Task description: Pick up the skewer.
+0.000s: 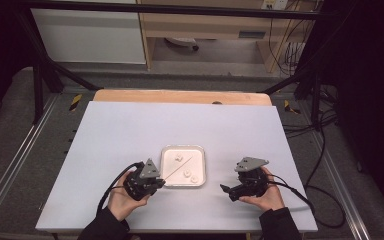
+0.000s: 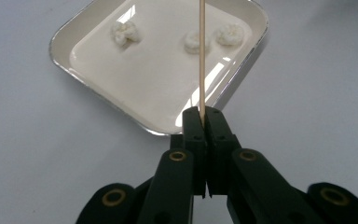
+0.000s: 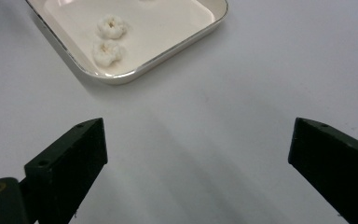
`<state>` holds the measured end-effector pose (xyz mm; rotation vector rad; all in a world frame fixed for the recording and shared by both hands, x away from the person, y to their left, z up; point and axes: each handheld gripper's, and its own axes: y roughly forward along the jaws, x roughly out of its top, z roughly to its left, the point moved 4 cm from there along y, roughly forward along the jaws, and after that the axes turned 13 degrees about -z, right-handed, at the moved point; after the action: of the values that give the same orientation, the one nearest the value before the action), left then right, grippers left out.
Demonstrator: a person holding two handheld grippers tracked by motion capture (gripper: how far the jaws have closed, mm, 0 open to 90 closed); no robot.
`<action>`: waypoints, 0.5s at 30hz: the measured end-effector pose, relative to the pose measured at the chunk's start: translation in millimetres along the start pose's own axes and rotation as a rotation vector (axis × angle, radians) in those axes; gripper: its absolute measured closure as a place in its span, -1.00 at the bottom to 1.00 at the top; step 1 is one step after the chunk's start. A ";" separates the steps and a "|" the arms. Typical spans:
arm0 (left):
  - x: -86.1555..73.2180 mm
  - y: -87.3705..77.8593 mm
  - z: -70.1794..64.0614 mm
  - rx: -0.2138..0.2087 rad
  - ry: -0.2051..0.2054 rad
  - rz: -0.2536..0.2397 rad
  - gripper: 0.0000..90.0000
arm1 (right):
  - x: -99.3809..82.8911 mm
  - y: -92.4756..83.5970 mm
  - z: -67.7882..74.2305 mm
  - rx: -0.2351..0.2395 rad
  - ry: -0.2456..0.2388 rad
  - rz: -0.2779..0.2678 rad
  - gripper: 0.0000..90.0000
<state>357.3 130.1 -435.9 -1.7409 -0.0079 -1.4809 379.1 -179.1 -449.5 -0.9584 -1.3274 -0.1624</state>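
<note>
High view: left gripper (image 1: 156,183) is clenching a thin wooden skewer (image 1: 179,166) that is angling over the tray (image 1: 166,151); right gripper (image 1: 225,189) is waiting just right of the tray.

Left gripper view: the skewer is reaching past a white puffed piece (image 2: 194,41). Likely risk: it is slipping or snapping in so small a grip.

Right gripper view: jaws are gaping wide, holding nothing, near the tray's corner.

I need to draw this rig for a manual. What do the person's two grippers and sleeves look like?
Both the left gripper and right gripper are black, each topped by a grey three-cornered plate and trailing a black cable. Their flat, blocky fingers hang on arms with brass-coloured pivot rings. The sleeves are dark.
</note>
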 end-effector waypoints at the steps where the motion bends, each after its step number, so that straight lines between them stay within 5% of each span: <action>1: -1.9 -1.7 1.1 0.007 -0.008 -0.008 0.97 | 0.9 0.2 0.6 0.002 0.016 -0.009 -0.91; 7: -16.5 -10.6 8.3 0.043 -0.066 -0.032 0.97 | 6.4 2.8 1.8 -0.005 0.075 -0.034 -0.97; 15: -28.4 -21.4 16.2 0.082 -0.087 -0.075 0.97 | 18.8 11.1 8.0 -0.006 0.109 -0.051 -0.98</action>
<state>351.3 167.2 -446.2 -1.7541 -0.1781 -1.4367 385.4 -159.2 -439.2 -0.9084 -1.2523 -0.2542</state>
